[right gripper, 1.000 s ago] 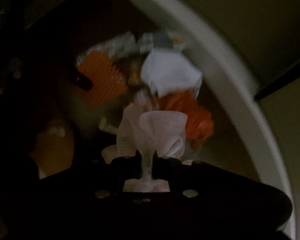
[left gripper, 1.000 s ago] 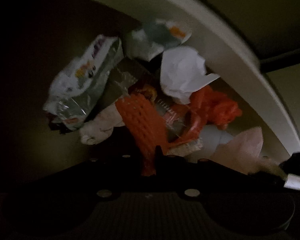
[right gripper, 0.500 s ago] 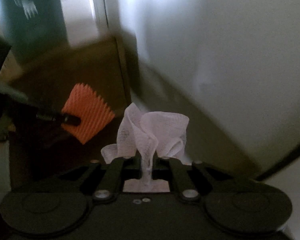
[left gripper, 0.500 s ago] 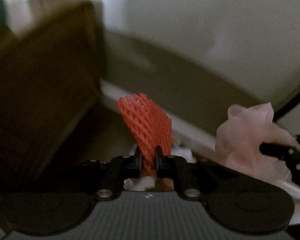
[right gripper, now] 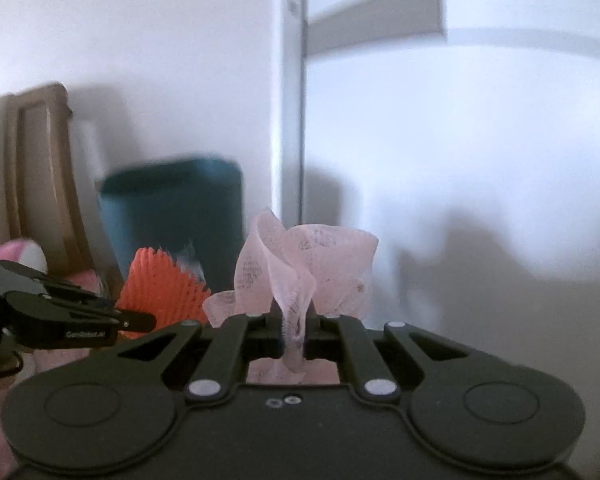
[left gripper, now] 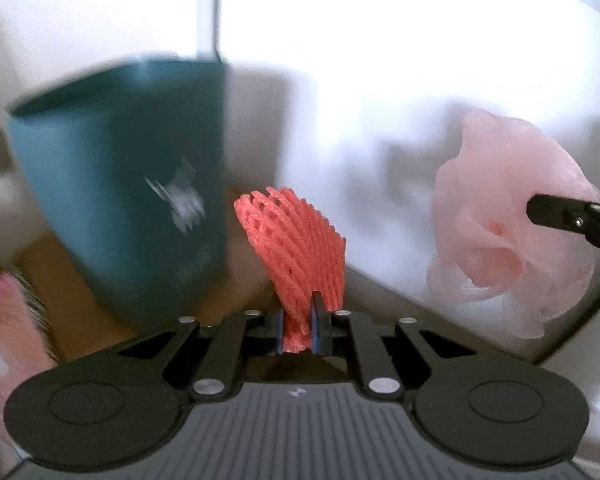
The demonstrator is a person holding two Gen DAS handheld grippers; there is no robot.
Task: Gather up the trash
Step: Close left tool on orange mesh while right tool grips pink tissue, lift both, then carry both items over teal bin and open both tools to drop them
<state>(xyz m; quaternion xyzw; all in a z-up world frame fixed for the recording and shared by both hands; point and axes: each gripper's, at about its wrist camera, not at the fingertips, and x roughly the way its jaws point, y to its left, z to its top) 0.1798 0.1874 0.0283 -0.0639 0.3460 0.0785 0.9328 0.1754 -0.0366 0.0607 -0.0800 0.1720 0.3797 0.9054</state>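
Currently:
Left gripper (left gripper: 296,330): jaws pinch orange foam net (left gripper: 296,256).
Right gripper (right gripper: 294,334): jaws pinch pink foam net (right gripper: 300,268).
Risk: slippage (nets compress easily).

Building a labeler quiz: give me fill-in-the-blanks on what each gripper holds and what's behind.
1. The left gripper is shut on a foam net coloured ____.
2. The right gripper is shut on a pale ____ net.
3. The teal ____ stands behind the left gripper.

Missing words: orange; pink; bin

Orange-red foam net (left gripper: 296,248), pale pink mesh wrap (right gripper: 300,268), teal bin (left gripper: 128,204) with white mark
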